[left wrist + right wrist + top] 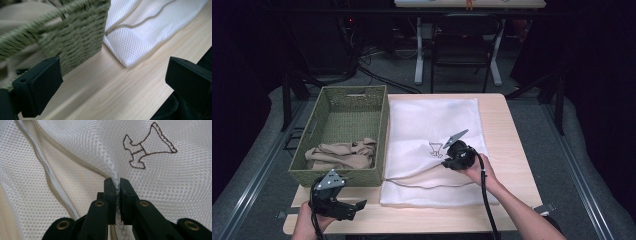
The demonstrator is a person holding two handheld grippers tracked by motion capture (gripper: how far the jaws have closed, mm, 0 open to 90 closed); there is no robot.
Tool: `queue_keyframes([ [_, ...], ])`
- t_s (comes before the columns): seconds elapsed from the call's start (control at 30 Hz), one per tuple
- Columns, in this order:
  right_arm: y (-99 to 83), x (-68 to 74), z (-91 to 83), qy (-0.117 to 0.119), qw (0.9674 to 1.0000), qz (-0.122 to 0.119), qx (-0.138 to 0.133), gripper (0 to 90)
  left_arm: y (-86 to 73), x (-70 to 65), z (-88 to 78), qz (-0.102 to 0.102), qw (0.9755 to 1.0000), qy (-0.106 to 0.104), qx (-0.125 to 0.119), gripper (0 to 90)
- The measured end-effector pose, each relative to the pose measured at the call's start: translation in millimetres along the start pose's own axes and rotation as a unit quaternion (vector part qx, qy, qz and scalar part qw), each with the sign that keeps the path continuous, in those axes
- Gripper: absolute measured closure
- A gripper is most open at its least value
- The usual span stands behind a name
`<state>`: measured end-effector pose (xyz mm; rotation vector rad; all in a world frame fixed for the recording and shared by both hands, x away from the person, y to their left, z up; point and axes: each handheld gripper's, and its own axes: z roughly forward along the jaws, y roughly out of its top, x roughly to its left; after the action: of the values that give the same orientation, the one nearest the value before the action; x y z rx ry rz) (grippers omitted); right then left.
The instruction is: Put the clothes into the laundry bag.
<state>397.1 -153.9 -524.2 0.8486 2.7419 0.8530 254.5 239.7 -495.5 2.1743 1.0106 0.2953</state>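
Two grippers at the table, one engaged
Right gripper point(117, 195) pinches a fold of the white mesh laundry bag point(62, 150); left gripper point(112, 82) stands wide open, empty, beside the green woven basket point(75, 37)

Mesh bag point(432, 125): white, fine net pattern, beige zip trim, brown stitched emblem point(146, 148). Basket point(379, 120): olive green, woven. Cloth point(342, 155) inside: beige, plain. Table point(507, 145): pale wood grain. Grippers: black.

The laundry bag point(75, 152) was white open-mesh cloth with brown stitching. The basket point(343, 107) was rough woven green fibre. The table point(112, 87) was pale, matt, smooth-grained wood.
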Motion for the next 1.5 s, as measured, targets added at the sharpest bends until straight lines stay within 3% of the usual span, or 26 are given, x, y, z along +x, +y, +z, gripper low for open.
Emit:
queue_keyframes([
  [0.17, -0.3, -0.8, -2.7, 0.003, 1.0000, -0.006, -0.004, 85.7, 6.2, 0.9, -10.6, 0.020, 0.9998, -0.001, -0.007, 0.0],
  [0.23, -0.1, -1.0, -4.0, 0.003, 1.0000, -0.006, -0.004, 85.7, 10.2, 2.2, -16.0, 0.023, 0.9995, -0.015, -0.012, 0.0],
  [0.3, -0.1, -1.2, -4.5, 0.003, 1.0000, -0.005, -0.004, 85.7, 13.2, 2.8, -19.1, 0.029, 0.9994, -0.009, -0.015, 0.1],
  [0.4, -0.2, -1.5, -5.9, 0.003, 1.0000, -0.005, -0.005, 85.7, 18.9, 6.8, -23.1, 0.032, 0.9992, -0.015, -0.022, 0.1],
  [0.53, -0.6, -1.9, -6.5, 0.003, 1.0000, -0.004, -0.006, 85.7, 27.0, 9.3, -27.0, 0.043, 0.9989, -0.006, -0.017, 0.1],
  [0.73, -0.6, -2.4, -5.0, 0.004, 1.0000, -0.003, -0.003, 85.7, 43.2, 17.6, -30.1, 0.058, 0.9982, -0.011, -0.011, 0.0],
  [1.1, -1.3, -2.9, -5.4, 0.004, 1.0000, 0.000, -0.004, 85.6, 72.0, 33.1, -33.0, 0.088, 0.9959, 0.000, 0.021, 0.0],
  [1.3, -1.2, -3.1, -5.1, 0.006, 1.0000, -0.002, -0.003, 85.6, 85.7, 47.4, -33.6, 0.087, 0.9960, 0.000, 0.022, 0.0],
  [1.5, -1.3, -3.2, -5.0, 0.006, 1.0000, 0.000, -0.003, 85.6, 98.4, 58.3, -30.3, 0.100, 0.9942, 0.008, 0.038, 0.0],
])
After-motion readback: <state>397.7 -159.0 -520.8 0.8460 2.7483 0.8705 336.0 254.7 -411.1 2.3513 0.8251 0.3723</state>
